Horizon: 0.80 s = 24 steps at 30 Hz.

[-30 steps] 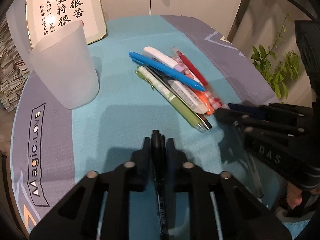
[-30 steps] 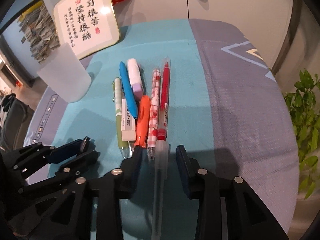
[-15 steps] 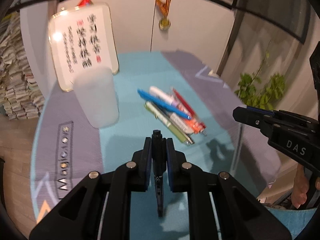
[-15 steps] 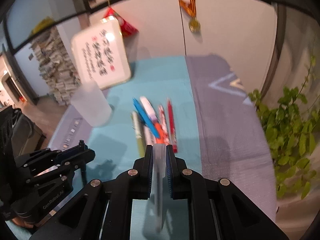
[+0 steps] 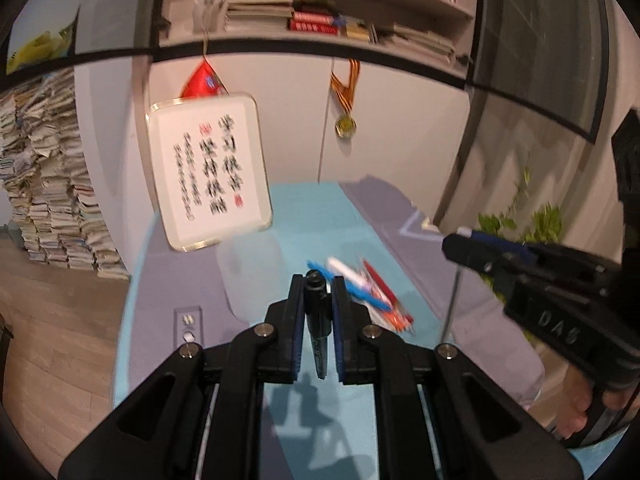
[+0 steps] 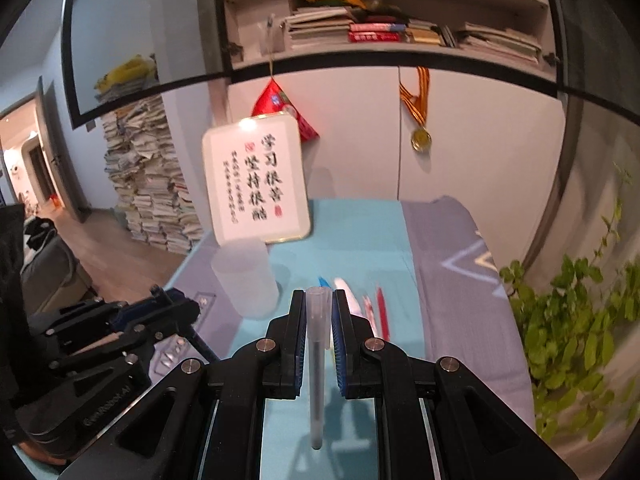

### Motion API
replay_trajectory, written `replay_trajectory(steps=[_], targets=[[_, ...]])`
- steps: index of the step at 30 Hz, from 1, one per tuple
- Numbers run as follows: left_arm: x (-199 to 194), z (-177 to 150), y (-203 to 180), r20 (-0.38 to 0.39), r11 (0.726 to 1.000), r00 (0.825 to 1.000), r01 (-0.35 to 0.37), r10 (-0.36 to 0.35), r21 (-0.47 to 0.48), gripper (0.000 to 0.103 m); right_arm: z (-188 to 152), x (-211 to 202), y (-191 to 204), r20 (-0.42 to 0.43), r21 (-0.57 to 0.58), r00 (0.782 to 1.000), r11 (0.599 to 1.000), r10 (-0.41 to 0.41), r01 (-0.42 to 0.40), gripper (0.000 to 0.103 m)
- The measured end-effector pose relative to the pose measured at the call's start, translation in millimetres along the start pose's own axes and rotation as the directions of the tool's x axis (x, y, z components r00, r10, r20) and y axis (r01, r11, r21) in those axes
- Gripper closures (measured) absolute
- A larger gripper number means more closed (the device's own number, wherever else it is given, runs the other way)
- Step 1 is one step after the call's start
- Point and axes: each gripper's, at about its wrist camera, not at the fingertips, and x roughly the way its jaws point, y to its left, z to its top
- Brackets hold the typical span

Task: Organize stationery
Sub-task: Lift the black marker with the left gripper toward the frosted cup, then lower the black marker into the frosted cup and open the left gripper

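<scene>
The left gripper is clamped narrowly on a black pen, which hangs upright between its pads. The right gripper is likewise nearly closed, gripping a clear pen (frosted cap uppermost). Both pens are held above the blue mat. Beyond lie the remaining pens, with a frosted cup to their left.

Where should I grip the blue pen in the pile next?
Grip the blue pen at mid-barrel from above, jaws across its width. It lies flat on top of the pile, so its middle is exposed, but both grippers already hold pens.
</scene>
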Motion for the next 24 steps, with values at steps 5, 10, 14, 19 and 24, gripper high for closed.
replay_trajectory(steps=[5,10,14,19,24], targets=[[-4.8,25.5,21.6,0.081,0.999,0.996,-0.036,0.037,-0.017,0.093,20.6,3.1,14.6,0.063,-0.002,0.998,1.000,0.001,-0.001,0.090],[4.3,46.9,47.3,0.128,0.997,0.990,-0.048,0.055,-0.053,0.093,44.0,12.5,34.7,0.114,-0.042,0.993,0.999,-0.018,0.022,0.090],[20.6,57.3,61.7,0.140,0.996,0.988,-0.049,0.059,-0.068,0.093,55.5,26.5,45.1,0.120,-0.062,0.993,0.998,-0.008,0.016,0.090],[42.6,52.4,69.5,0.119,0.996,0.989,-0.084,0.088,-0.037,0.093,65.4,43.2,46.3,0.123,-0.047,0.992,0.999,-0.010,0.016,0.090],[62.7,41.7,85.0,0.052,0.997,0.997,-0.062,0.065,-0.056,0.093,75.4,57.9,48.7,0.130,-0.023,0.991,1.000,0.002,0.001,0.090]])
